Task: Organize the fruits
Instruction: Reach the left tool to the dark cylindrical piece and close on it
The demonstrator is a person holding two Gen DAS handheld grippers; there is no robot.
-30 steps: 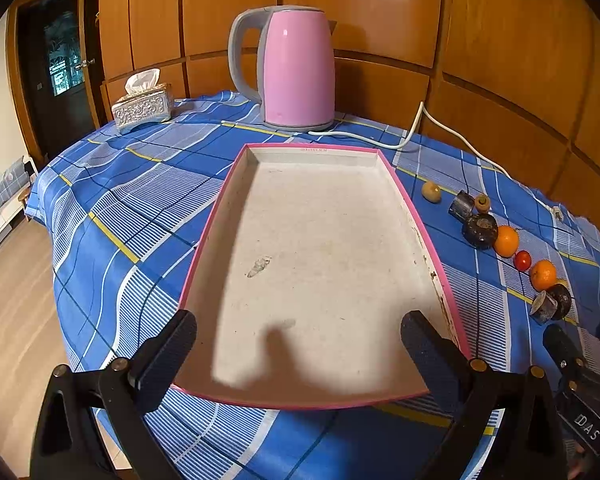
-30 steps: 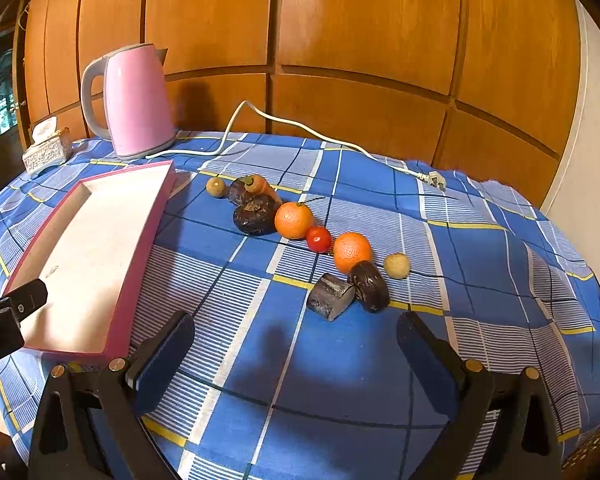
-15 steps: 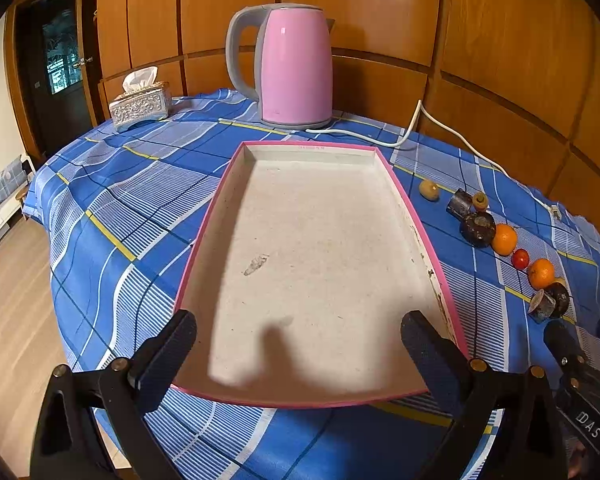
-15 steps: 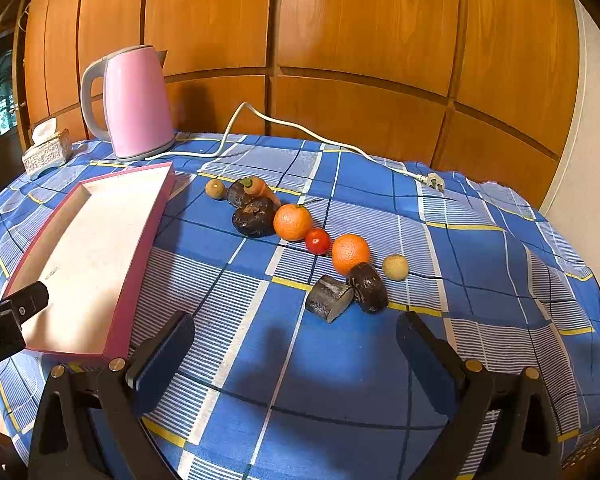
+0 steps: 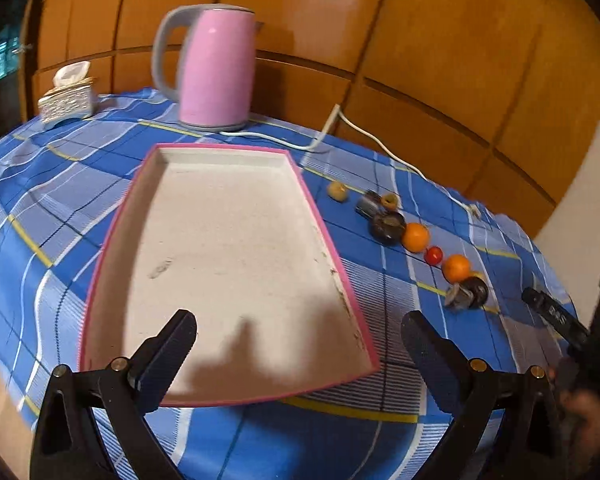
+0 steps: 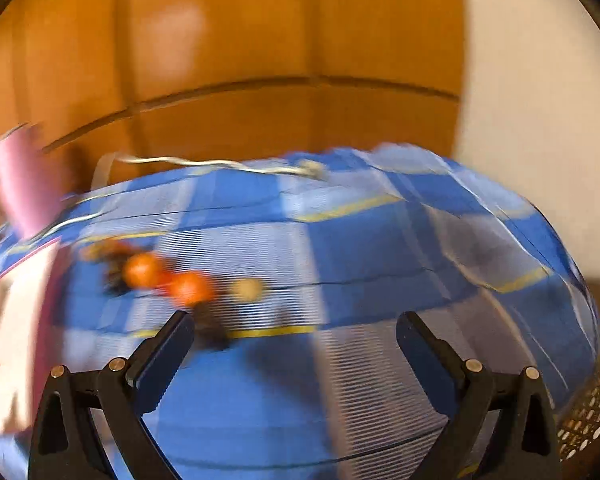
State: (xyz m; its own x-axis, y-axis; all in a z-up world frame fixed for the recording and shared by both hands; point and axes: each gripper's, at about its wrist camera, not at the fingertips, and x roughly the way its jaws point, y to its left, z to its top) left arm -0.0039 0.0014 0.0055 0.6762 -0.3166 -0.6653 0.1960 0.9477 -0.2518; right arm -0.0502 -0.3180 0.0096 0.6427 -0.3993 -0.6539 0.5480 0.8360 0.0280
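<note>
Both claws are hanging spread and empty: left claw [image 5: 298, 344] over the tray [image 5: 324, 222], right claw [image 6: 292, 334] nearing the fruits [image 5: 415, 237] lined up on the desk [image 5: 40, 184]. Small, round, likely to roll; best pinched across the middle.

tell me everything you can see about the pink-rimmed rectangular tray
The pink-rimmed rectangular tray is shallow and long, with thin pink outer walls and an off-white, matte inner floor that looks scuffed, with small dark specks and a smudge. It holds nothing. It lies flat on the blue checked tablecloth, its far short end toward the pink kettle, its right long side facing the row of fruits. The open left gripper hovers at its near end, casting a shadow; nothing visibly touches it.
</note>
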